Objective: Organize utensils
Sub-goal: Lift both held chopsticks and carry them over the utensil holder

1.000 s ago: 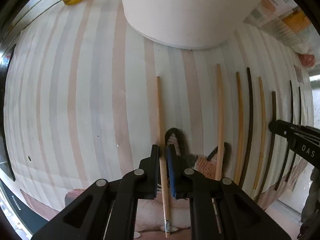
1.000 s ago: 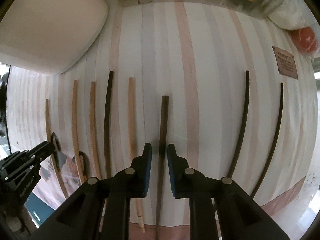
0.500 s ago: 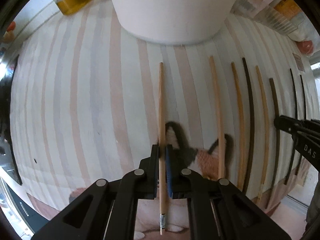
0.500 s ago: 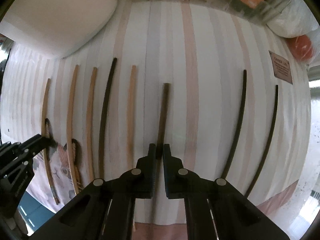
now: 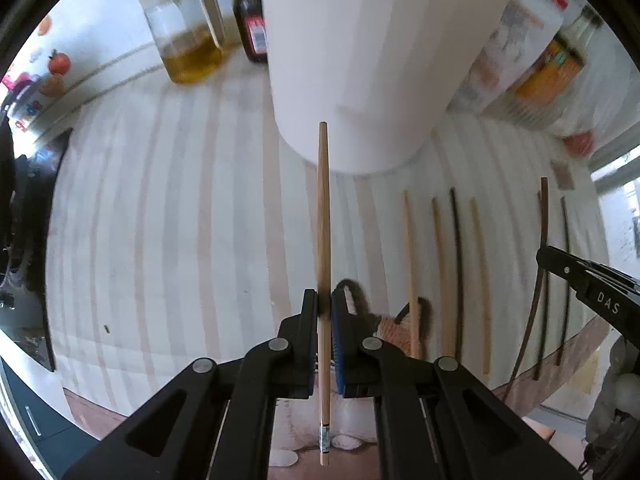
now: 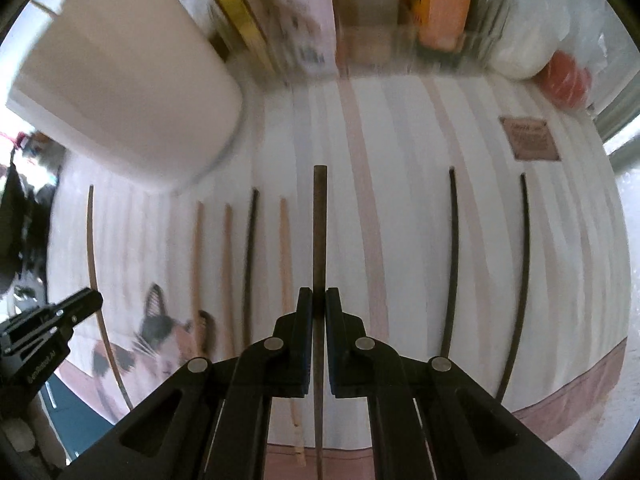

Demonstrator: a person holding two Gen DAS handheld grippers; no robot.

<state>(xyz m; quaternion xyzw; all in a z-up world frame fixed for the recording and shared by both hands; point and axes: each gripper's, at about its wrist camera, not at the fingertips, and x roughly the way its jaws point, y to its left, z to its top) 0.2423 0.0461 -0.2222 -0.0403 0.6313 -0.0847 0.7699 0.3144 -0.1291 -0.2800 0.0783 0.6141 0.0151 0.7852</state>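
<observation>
Midway through the sorting, the left claw [image 5: 325,312] is clamped on a pale chopstick [image 5: 324,240] and the right claw [image 6: 319,312] on a dark chopstick [image 6: 319,232], both raised toward the white holder [image 5: 376,60] ahead, while six chopsticks lie on the counter [image 6: 384,200] beside them.

Left tongs [image 5: 325,312] clamped, right tongs [image 6: 319,308] clamped, both pointing forward, side by side

Striped tablecloth [image 5: 160,208], oil jug [image 5: 188,32], dark bottle [image 5: 250,12], bright window [image 5: 618,184] at right
</observation>
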